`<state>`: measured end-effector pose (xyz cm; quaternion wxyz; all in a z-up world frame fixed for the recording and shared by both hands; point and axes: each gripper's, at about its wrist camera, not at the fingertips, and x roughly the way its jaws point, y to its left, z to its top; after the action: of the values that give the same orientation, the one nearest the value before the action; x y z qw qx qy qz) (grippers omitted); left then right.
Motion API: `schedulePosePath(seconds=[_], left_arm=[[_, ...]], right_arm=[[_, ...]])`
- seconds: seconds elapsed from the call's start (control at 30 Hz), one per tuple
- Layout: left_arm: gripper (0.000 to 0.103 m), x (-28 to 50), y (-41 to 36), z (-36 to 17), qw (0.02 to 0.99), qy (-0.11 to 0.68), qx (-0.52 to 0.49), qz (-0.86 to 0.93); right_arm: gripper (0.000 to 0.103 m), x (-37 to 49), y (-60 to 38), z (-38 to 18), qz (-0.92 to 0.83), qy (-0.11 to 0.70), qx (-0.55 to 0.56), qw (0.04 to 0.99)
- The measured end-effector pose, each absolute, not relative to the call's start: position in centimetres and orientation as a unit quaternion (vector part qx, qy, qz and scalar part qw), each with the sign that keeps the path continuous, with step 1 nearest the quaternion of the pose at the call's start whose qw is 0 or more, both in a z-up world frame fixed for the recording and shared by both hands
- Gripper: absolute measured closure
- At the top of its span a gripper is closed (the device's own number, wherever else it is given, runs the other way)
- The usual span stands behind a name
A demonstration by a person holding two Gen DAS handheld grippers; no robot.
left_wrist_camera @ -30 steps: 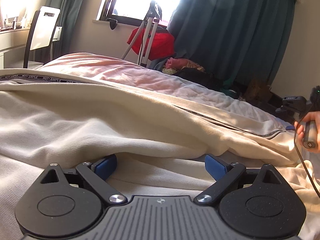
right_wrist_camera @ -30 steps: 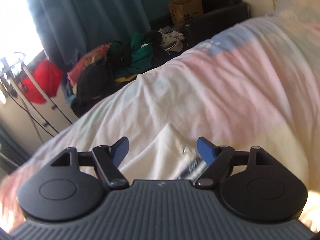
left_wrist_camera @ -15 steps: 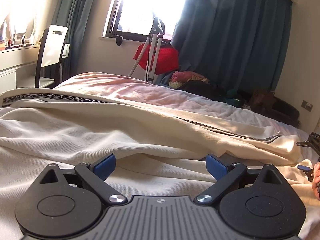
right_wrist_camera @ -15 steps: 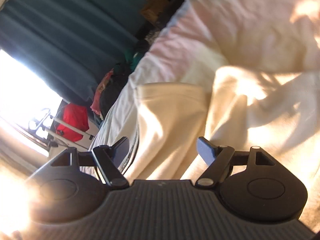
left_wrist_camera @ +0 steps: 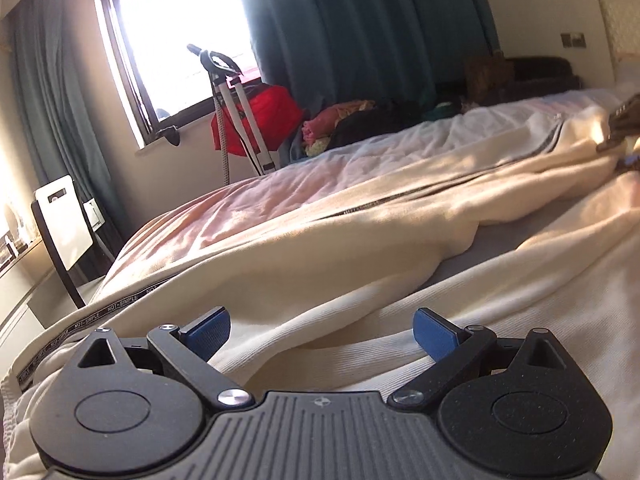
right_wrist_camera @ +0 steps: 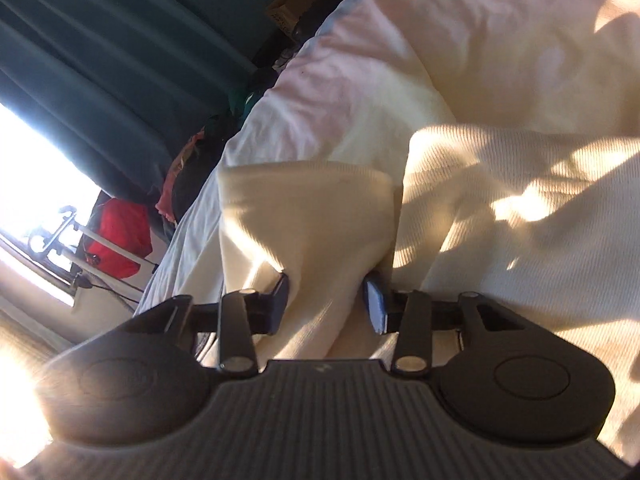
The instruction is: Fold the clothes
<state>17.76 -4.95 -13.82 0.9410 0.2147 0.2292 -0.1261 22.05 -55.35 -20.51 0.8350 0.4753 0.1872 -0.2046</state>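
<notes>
A cream garment [left_wrist_camera: 328, 256] with a dark "NOT-SIMPLE" printed band lies spread across the bed. My left gripper [left_wrist_camera: 322, 334] is open, low over a fold of the cream cloth near its waistband end. My right gripper [right_wrist_camera: 326, 304] has its jaws partly closed around a bunched cuff end of the same cream garment [right_wrist_camera: 316, 216]; the cloth fills the gap between the blue pads. The right gripper also shows at the far right edge of the left wrist view [left_wrist_camera: 624, 132].
The bed has a pink-and-white sheet [left_wrist_camera: 280, 196]. Beyond it stand a red bag on a stand [left_wrist_camera: 256, 120], a pile of clothes [left_wrist_camera: 360, 120], teal curtains and a bright window. A white-backed chair [left_wrist_camera: 64, 224] stands at the left.
My right gripper has come down onto the garment's end and its jaws have narrowed around the cloth. The left gripper has tilted and swung its view, still open.
</notes>
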Motion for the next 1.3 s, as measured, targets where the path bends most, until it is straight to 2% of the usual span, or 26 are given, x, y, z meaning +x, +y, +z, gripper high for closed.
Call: schedulePosePath(seconds=[0.07, 0.1, 0.13, 0.17, 0.2, 0.23, 0.27, 0.3, 0.37, 0.47, 0.6, 0.73, 0.83, 0.87, 0.9, 0.93, 0.97, 1.2, 1.3], left_arm=[[0.009, 19.1, -4.7, -14.5, 0.939, 0.243, 0.211, -0.123], [0.017, 19.7, -4.5, -14.7, 0.939, 0.25, 0.201, -0.123], [0.023, 20.3, -4.1, -14.8, 0.94, 0.255, 0.187, -0.128], [0.033, 20.7, -3.7, -14.8, 0.941, 0.26, 0.173, -0.132], [0.048, 20.9, -3.1, -14.7, 0.943, 0.262, 0.156, -0.135], [0.057, 21.1, -2.6, -14.4, 0.945, 0.261, 0.14, -0.136], [0.073, 21.2, -2.1, -14.2, 0.948, 0.26, 0.125, -0.137], [0.081, 21.2, -1.5, -13.9, 0.95, 0.258, 0.11, -0.139], [0.087, 21.2, -0.5, -13.0, 0.954, 0.251, 0.08, -0.143], [0.089, 20.9, 1.0, -11.6, 0.956, 0.248, 0.032, -0.156], [0.089, 20.0, 1.9, -10.9, 0.947, 0.271, -0.002, -0.174], [0.088, 18.8, 0.7, -12.4, 0.94, 0.296, 0.04, -0.166], [0.082, 18.6, 0.4, -12.9, 0.941, 0.302, 0.036, -0.151], [0.072, 18.6, 0.3, -12.9, 0.941, 0.305, 0.026, -0.142], [0.058, 18.6, 0.2, -12.7, 0.942, 0.306, 0.018, -0.139], [0.051, 18.4, 0.1, -12.6, 0.942, 0.305, 0.012, -0.139], [0.04, 18.1, -0.1, -12.4, 0.943, 0.302, 0.01, -0.136], [0.018, 14.8, -0.1, -10.3, 0.95, 0.29, 0.018, -0.115], [0.016, 12.9, 0.6, -8.9, 0.953, 0.282, 0.012, -0.107]], right_arm=[[0.069, 22.6, -55.6, -20.5, -0.205, 0.178, 0.467, 0.841], [0.073, 22.7, -55.7, -20.6, -0.204, 0.173, 0.466, 0.844], [0.082, 22.8, -55.9, -20.6, -0.203, 0.167, 0.467, 0.844], [0.092, 22.9, -56.1, -20.6, -0.204, 0.161, 0.468, 0.845], [0.096, 22.8, -56.2, -20.5, -0.207, 0.154, 0.469, 0.844], [0.096, 22.8, -56.3, -20.4, -0.212, 0.147, 0.47, 0.844], [0.097, 22.7, -56.4, -20.3, -0.216, 0.141, 0.472, 0.843], [0.097, 22.5, -56.4, -19.9, -0.22, 0.134, 0.469, 0.845], [0.097, 22.1, -56.5, -19.1, -0.228, 0.119, 0.46, 0.85], [0.098, 21.0, -56.7, -17.9, -0.24, 0.109, 0.441, 0.858], [0.098, 19.6, -57.7, -18.0, -0.261, 0.121, 0.424, 0.859], [0.098, 18.7, -58.3, -19.5, -0.278, 0.152, 0.427, 0.847], [0.097, 18.7, -58.3, -19.8, -0.265, 0.166, 0.432, 0.846], [0.095, 18.8, -58.2, -19.7, -0.255, 0.174, 0.429, 0.849], [0.095, 18.9, -58.1, -19.6, -0.246, 0.182, 0.426, 0.852], [0.095, 18.9, -57.8, -19.3, -0.237, 0.196, 0.42, 0.854], [0.094, 18.9, -57.5, -19.0, -0.228, 0.211, 0.414, 0.856], [0.094, 15.4, -53.3, -13.7, -0.171, 0.221, 0.359, 0.89], [0.093, 13.9, -50.9, -11.4, -0.142, 0.236, 0.305, 0.912]])
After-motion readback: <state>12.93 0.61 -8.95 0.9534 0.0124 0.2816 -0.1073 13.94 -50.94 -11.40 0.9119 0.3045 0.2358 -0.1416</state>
